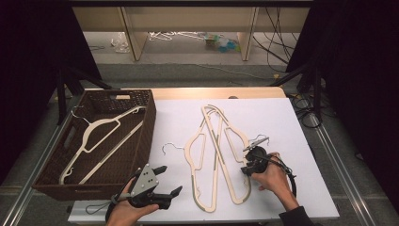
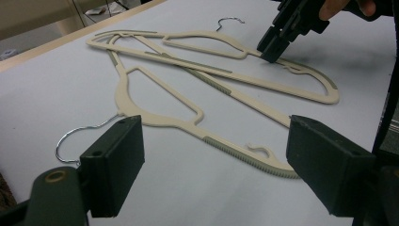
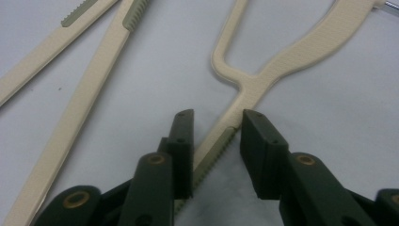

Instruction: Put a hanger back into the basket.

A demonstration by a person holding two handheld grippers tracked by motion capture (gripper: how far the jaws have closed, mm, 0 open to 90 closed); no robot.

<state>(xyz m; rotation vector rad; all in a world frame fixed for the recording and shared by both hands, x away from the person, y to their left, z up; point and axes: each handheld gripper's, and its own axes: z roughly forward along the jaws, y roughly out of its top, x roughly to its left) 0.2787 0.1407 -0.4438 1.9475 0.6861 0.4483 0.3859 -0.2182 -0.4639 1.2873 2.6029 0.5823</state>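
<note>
Basket (image 1: 146, 136): sat at the desk's (image 1: 282, 117) left edge, one white hanger (image 1: 101, 129) lying inside.
Left claw (image 1: 170, 181): hovered just above the near desk edge, jaws spread wide, nothing between them.
Cream hangers (image 1: 217, 155): lay crossed mid-desk on the white sheet, one hook (image 1: 170, 147) pointing toward the basket.
Right claw (image 3: 216, 150): was down at the right-hand hanger (image 3: 263, 80), jaws narrowed around its ribbed bar (image 3: 214, 157); a slim gap showed on one side, so no firm pinch.
</note>
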